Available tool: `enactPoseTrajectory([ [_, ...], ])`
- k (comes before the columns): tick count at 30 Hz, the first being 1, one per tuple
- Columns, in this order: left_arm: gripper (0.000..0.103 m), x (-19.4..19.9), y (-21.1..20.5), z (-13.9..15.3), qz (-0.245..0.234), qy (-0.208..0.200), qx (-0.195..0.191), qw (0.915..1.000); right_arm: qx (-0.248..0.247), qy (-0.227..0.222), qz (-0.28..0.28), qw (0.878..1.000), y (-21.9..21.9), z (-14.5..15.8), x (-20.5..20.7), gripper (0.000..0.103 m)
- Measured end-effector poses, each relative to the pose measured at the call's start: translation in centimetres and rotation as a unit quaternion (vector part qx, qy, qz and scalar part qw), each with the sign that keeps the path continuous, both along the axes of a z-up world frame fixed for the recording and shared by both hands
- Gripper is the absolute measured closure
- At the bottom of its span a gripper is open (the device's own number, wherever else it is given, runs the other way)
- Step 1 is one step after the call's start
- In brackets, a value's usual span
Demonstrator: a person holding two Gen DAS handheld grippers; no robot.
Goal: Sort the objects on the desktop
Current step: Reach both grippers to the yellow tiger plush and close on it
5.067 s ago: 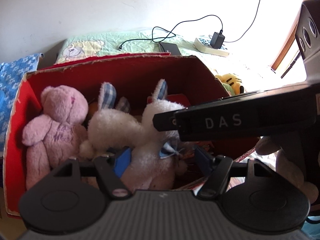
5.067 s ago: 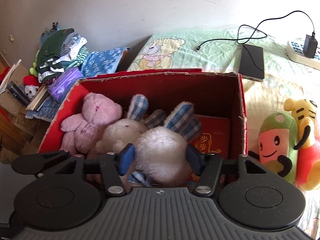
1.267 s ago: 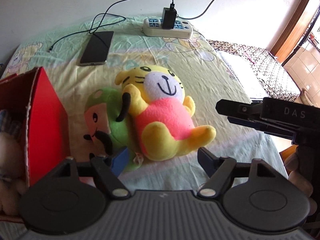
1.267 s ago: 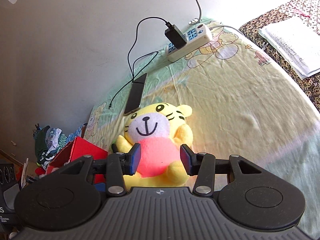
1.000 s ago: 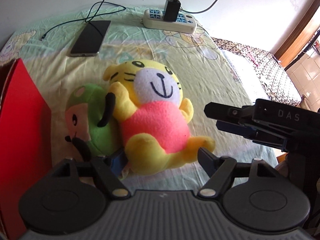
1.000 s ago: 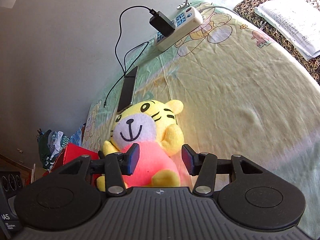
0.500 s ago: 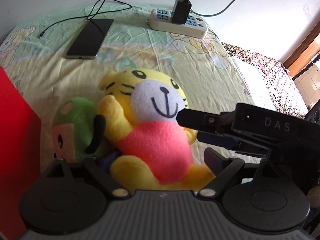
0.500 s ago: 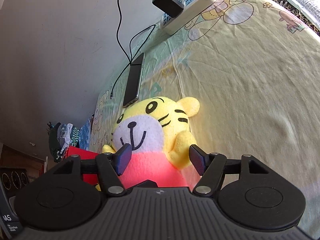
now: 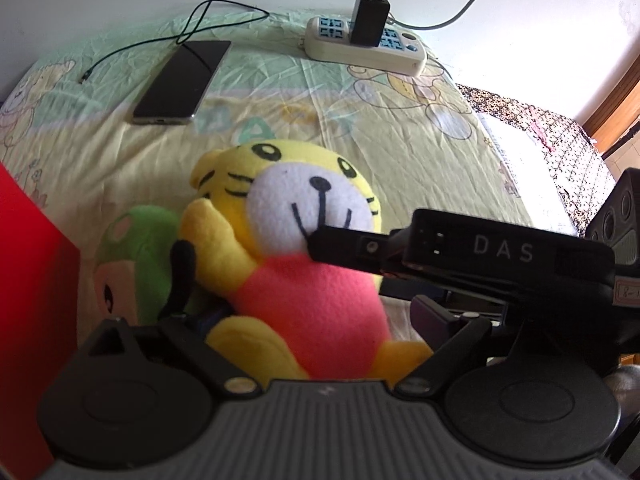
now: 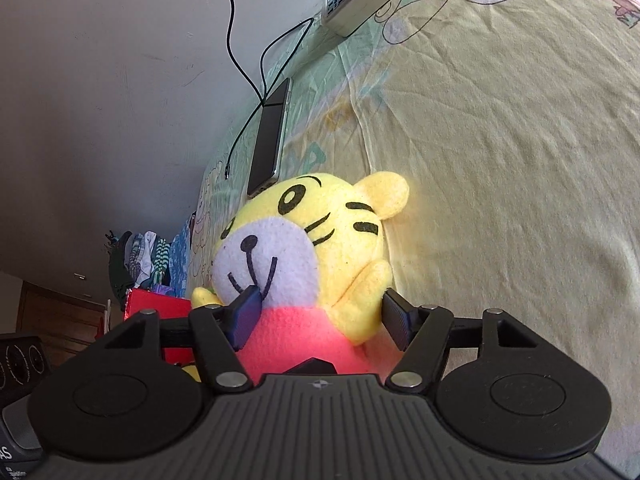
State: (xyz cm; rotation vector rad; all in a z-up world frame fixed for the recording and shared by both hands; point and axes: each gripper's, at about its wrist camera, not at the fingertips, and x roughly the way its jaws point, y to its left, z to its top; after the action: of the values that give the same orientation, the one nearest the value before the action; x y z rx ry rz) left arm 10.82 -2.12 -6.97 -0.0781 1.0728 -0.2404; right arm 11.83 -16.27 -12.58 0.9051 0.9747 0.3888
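At the far left of the left wrist view stands the red box [image 9: 32, 280], now only a sliver of wall where five seconds ago both views looked down into it at the plush toys already packed inside. Just beside it lies the green plush [image 9: 136, 264], half hidden behind the yellow tiger plush [image 9: 296, 248], the toy now being dealt with; it lies on its back on the bed sheet [image 9: 400, 128], touching the green one. Over the last second both tools have closed in on the tiger. The left gripper [image 9: 320, 316] hangs low over its legs with jaws spread wide on either side of the pink belly, not gripping anything. The right gripper [image 10: 320, 316] has pushed in from the right until its jaws straddle the tiger's chest and raised arm; they are parted wider than a second ago, and the blue pads [image 10: 246, 316] sit against the plush without squeezing it. In the left view its black body crosses in front of the tiger's chin. I judge this as the final approach before a grasp: the right jaws need to close on the soft body, then carry it left to the box. Farther back lie a phone [image 9: 180, 80] and a power strip [image 9: 364, 46], well apart from the toys.
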Motion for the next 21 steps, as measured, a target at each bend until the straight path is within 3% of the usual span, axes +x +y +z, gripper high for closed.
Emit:
enactPoseTrajectory([
  [6,0.011,-1.8,-2.4,0.9,-0.031,-0.021,0.018,0.9991,0.016,-0.001,-0.001,1.000,-1.8,0.5,-1.8,0.050],
  [10,0.010,-3.0,-3.7,1.7,-0.060,-0.032,0.003,0.9977,0.031,-0.002,0.009,0.999,-3.3,0.8,-3.7,0.068],
  [15,0.008,-3.2,-4.4,1.8,-0.079,-0.050,0.006,0.9956,0.029,-0.001,-0.035,0.999,-4.7,0.8,-5.1,0.065],
  [18,0.004,-2.4,-3.6,1.6,-0.088,-0.056,-0.016,0.9945,0.040,-0.001,-0.052,0.998,-4.9,0.8,-4.8,0.051],
  [21,0.004,-1.3,-2.5,1.4,-0.078,-0.062,-0.029,0.9946,0.032,-0.008,-0.049,0.998,-4.2,1.1,-3.8,0.048],
])
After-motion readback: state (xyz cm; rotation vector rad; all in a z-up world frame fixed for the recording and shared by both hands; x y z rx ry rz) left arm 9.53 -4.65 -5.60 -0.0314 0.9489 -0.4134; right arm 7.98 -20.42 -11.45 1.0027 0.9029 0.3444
